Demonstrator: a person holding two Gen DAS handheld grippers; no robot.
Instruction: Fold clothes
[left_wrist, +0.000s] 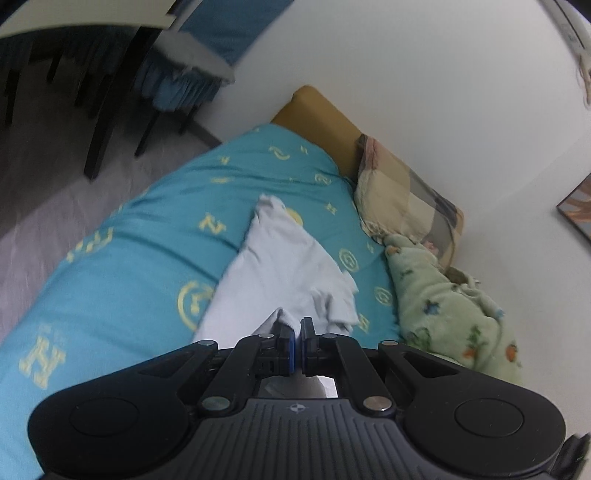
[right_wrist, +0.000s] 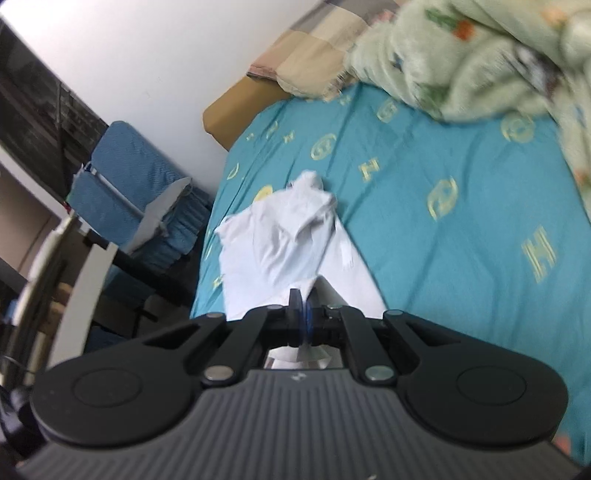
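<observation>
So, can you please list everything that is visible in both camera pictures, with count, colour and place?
white garment: one, white, lying on the bed, near end lifted by both grippers
bed sheet: one, teal with yellow letter pattern, covering the bed
fleece blanket: one, pale green with small coloured figures, bunched on the bed by the wall
pillow: one, beige and grey checks, at the head of the bed
mattress: one, mustard yellow, bare corner beyond the sheet
chair: one, blue cover, on the floor beside the bed
left hand-held gripper: black, closed on the garment
right hand-held gripper: black, closed on the garment
</observation>
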